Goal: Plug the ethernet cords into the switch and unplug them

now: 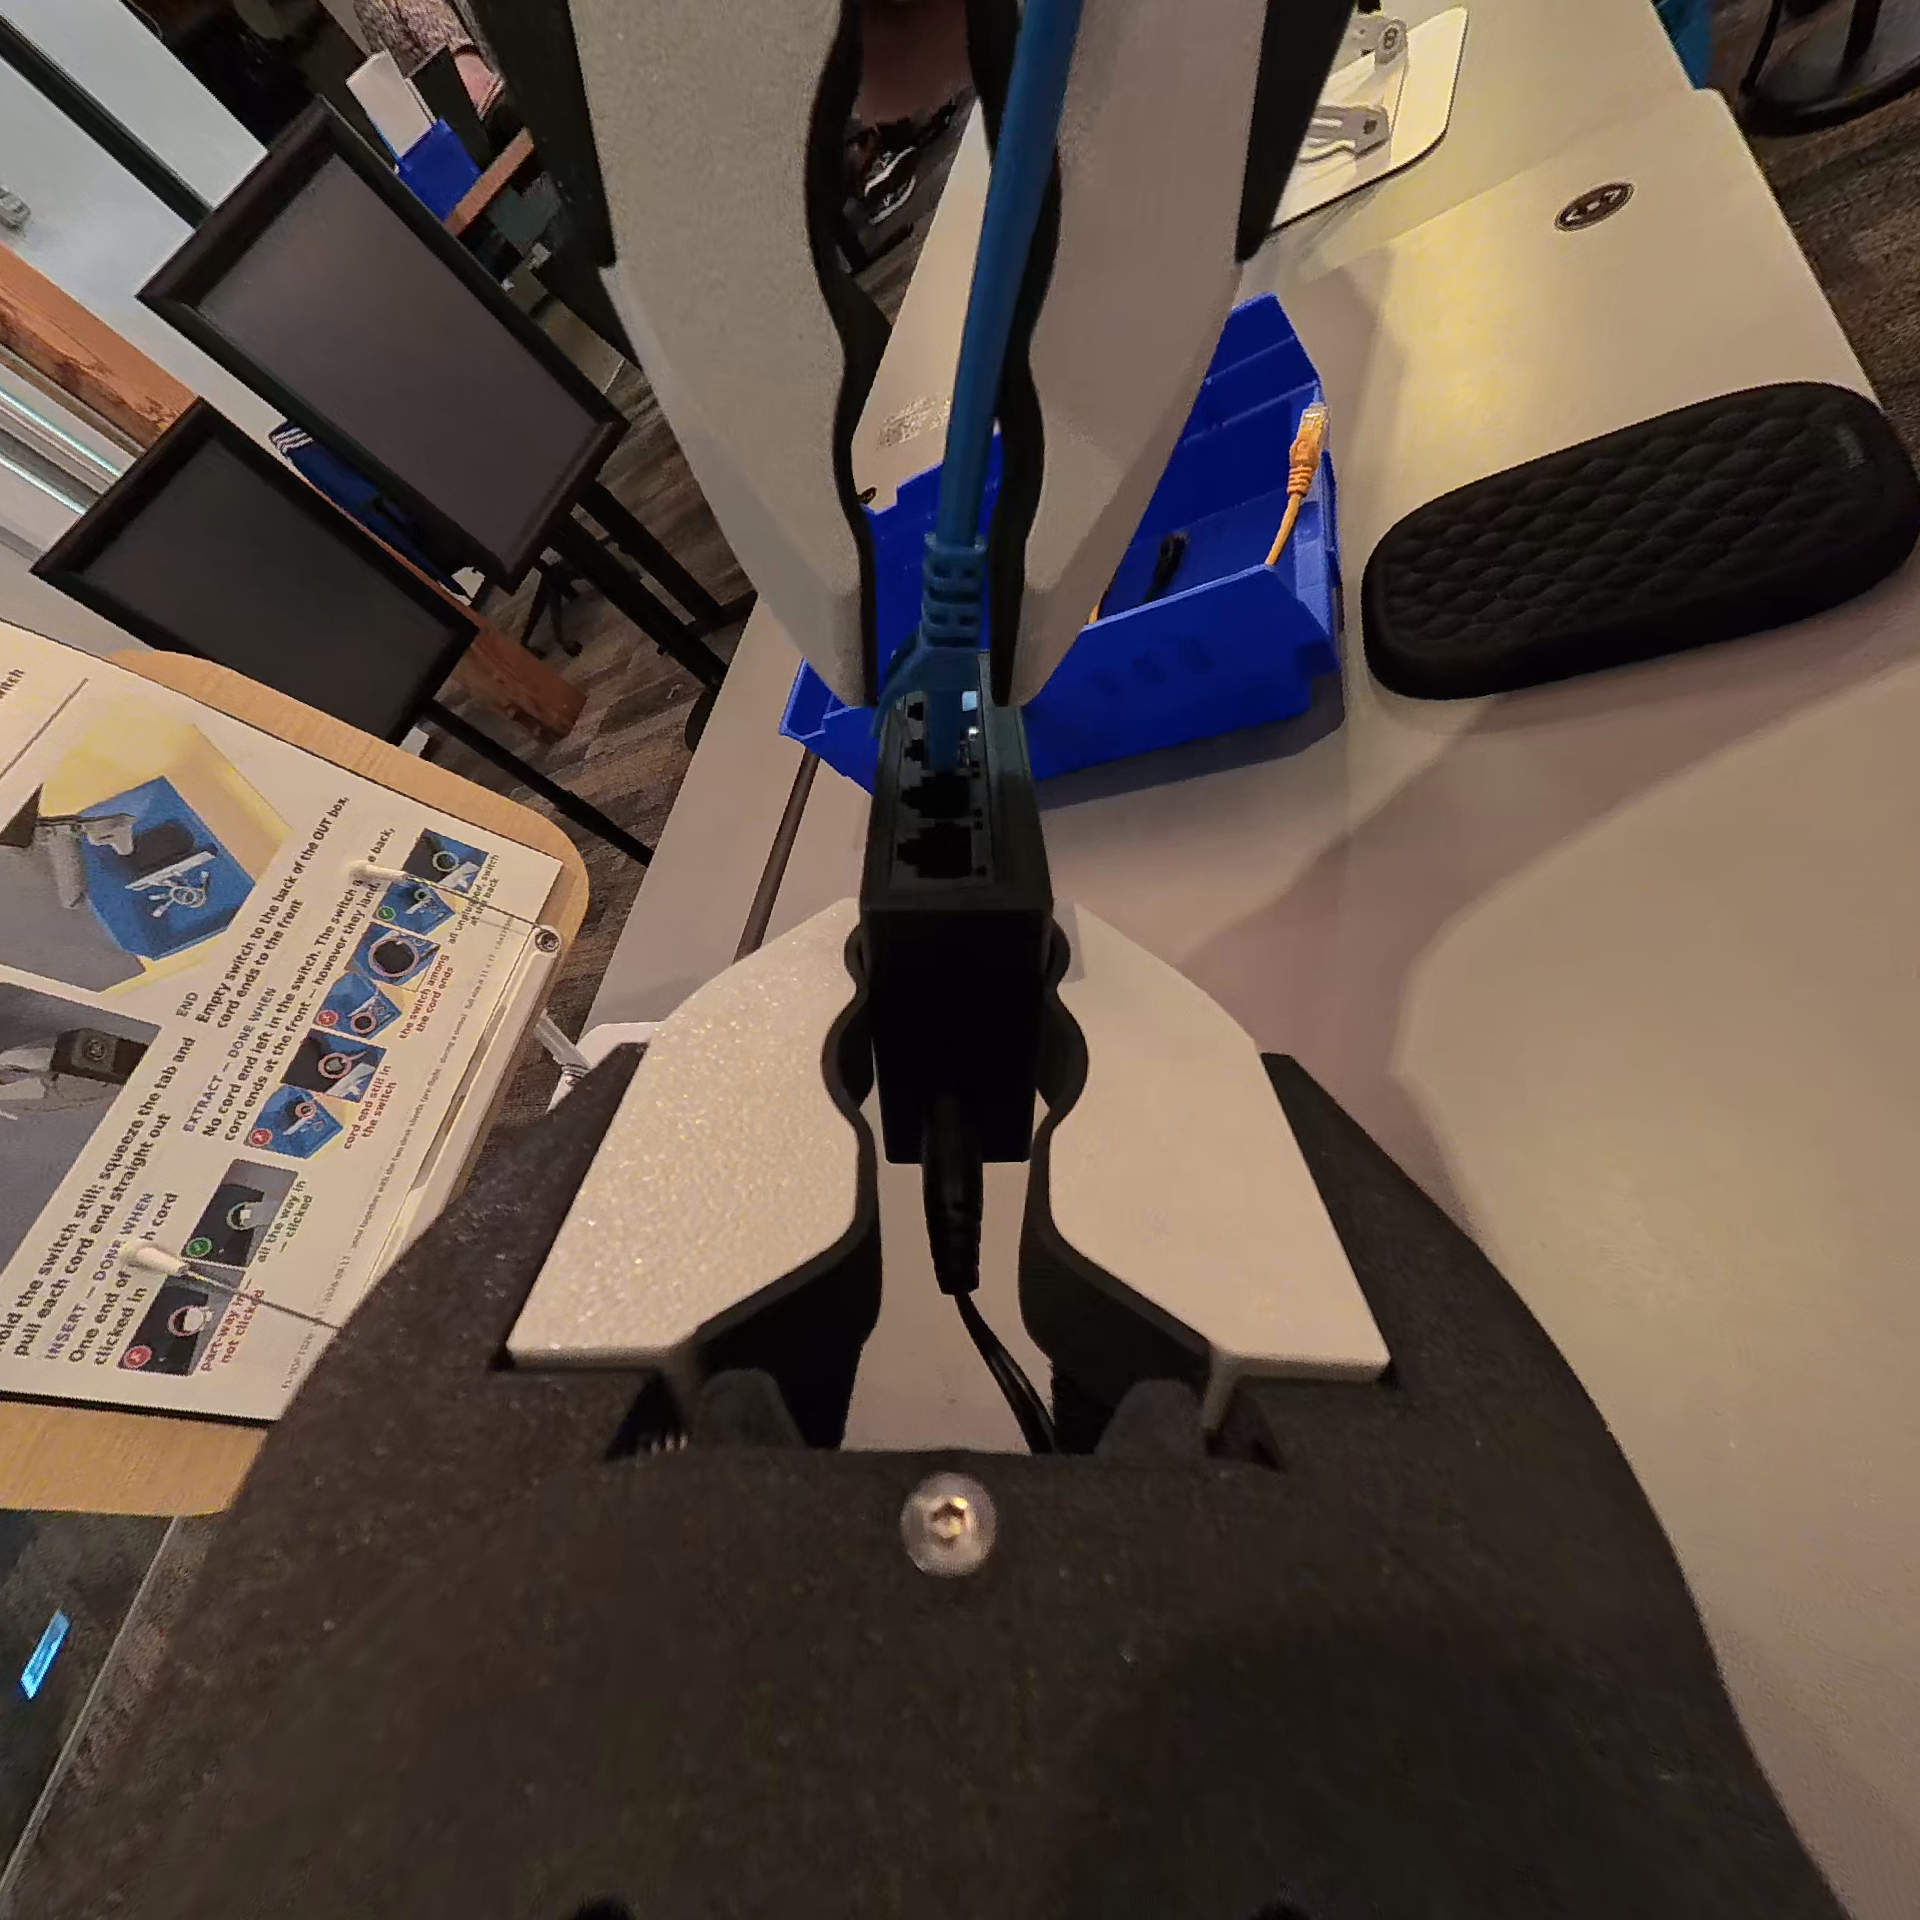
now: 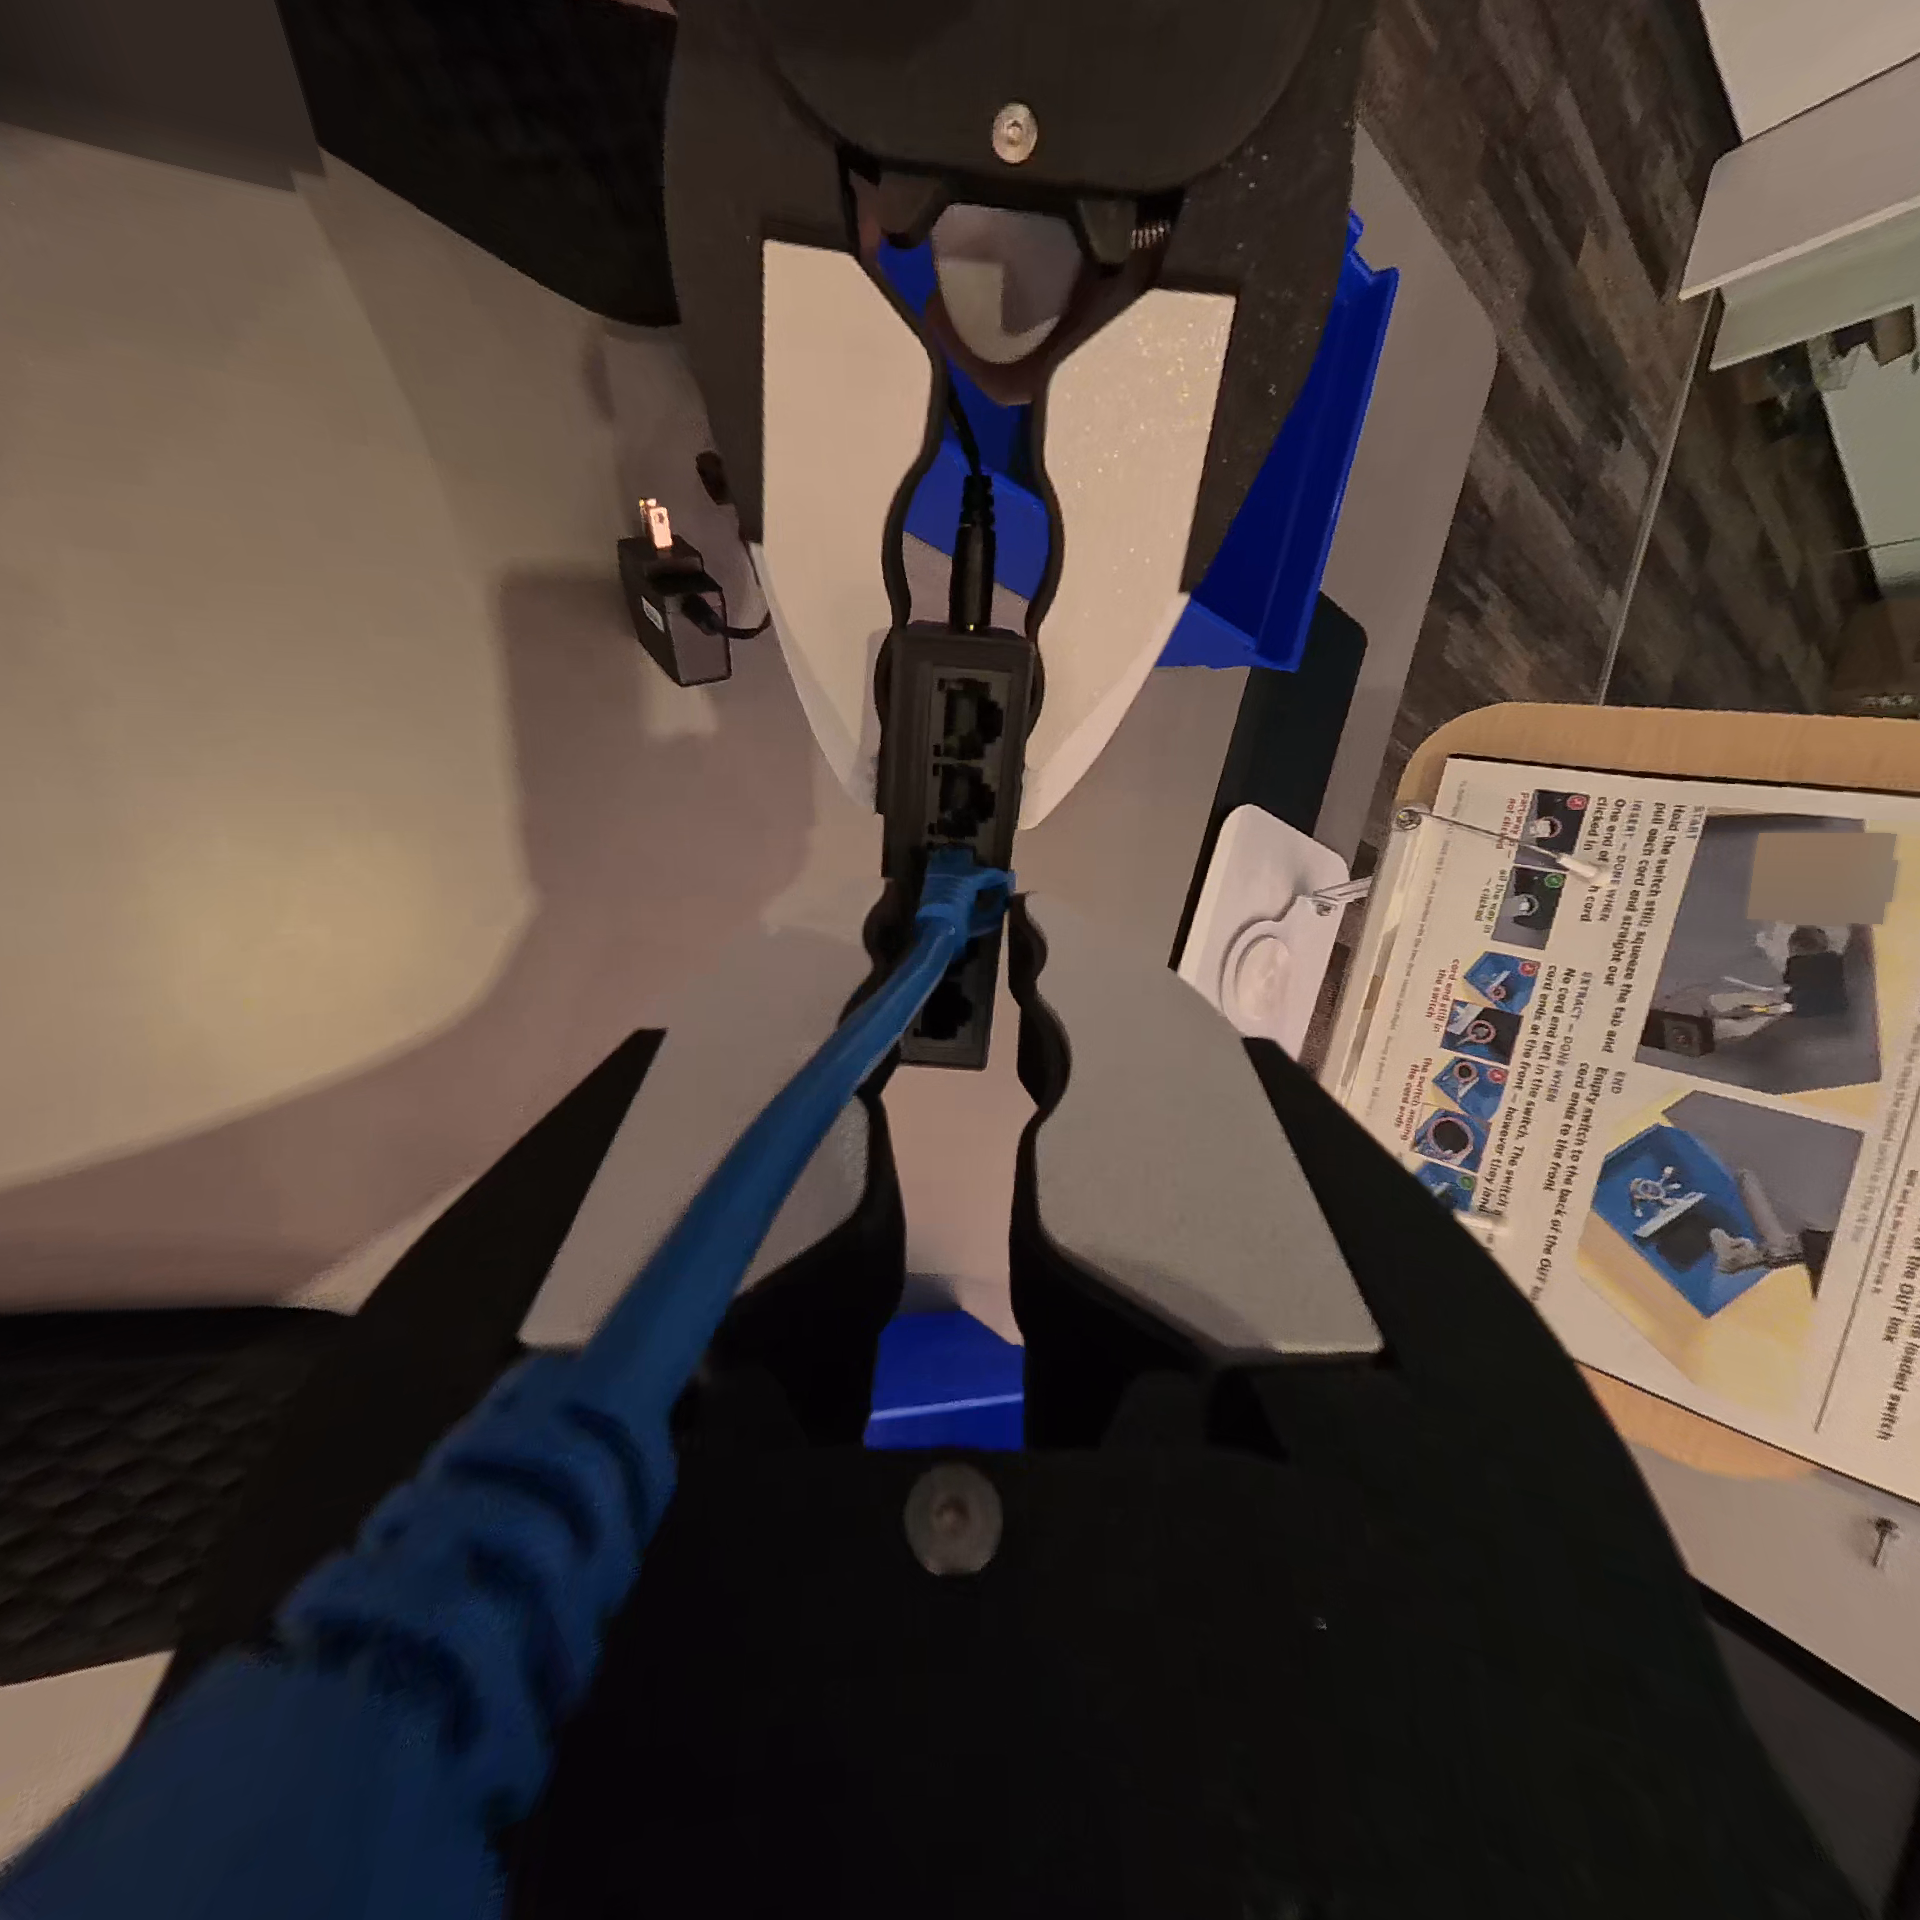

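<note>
My left gripper [image 1: 961, 966] is shut on the black switch [image 1: 956, 997] and holds it above the table, ports facing up. A black power lead [image 1: 951, 1195] runs from the switch's near end. A blue ethernet cord [image 1: 997, 260] ends in a blue plug [image 1: 948, 613] that sits in a port toward the switch's far end. My right gripper [image 1: 940, 686] comes in from the far side. In the right wrist view my right gripper [image 2: 954, 935] is shut on the blue plug [image 2: 951, 904], one pad against the plug's tab. The switch [image 2: 956, 727] sits in my left gripper [image 2: 951, 769] beyond.
A blue bin [image 1: 1195, 644] with an orange cord [image 1: 1304, 457] stands behind the switch. A black wrist rest [image 1: 1631, 540] lies to the right. An instruction sheet [image 1: 208, 987] lies on a wooden board at left. A black power adapter [image 2: 675, 613] lies on the table. Left and right tips are no more than a few centimetres apart.
</note>
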{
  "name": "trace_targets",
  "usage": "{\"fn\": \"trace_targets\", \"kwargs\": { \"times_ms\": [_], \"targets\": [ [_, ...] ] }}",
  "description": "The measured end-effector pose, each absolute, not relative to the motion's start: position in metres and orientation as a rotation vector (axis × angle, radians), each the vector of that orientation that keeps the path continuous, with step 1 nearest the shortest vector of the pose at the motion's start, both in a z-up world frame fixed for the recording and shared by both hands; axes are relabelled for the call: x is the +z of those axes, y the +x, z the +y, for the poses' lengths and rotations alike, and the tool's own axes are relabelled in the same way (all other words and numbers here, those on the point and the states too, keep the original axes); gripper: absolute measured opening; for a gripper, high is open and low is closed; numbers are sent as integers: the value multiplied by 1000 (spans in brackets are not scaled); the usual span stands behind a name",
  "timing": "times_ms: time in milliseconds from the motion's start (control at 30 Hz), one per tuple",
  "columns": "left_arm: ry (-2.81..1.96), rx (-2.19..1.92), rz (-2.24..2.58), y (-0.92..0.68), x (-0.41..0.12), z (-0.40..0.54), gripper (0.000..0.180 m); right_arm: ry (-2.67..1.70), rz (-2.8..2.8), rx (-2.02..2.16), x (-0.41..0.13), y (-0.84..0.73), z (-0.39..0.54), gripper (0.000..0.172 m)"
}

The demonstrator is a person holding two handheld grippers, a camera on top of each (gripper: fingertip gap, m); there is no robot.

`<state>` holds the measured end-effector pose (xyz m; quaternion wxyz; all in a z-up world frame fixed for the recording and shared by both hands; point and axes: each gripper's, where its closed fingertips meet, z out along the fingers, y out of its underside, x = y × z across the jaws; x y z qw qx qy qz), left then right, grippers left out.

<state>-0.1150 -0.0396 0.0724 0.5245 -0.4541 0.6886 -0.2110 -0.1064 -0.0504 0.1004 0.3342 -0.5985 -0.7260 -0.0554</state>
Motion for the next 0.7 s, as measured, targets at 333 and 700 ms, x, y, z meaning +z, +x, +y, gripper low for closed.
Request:
{"fn": "trace_targets", "kwargs": {
  "times_ms": [333, 700],
  "targets": [
    [-1097, -516, 1645, -112, 70, -41, 26, -1583, -1887, -116, 98, -107, -50, 15],
    [-1080, -486, 1636, -108, 70, -41, 26, -1631, -1849, -71, 94, -104, -50, 13]
  ]
}}
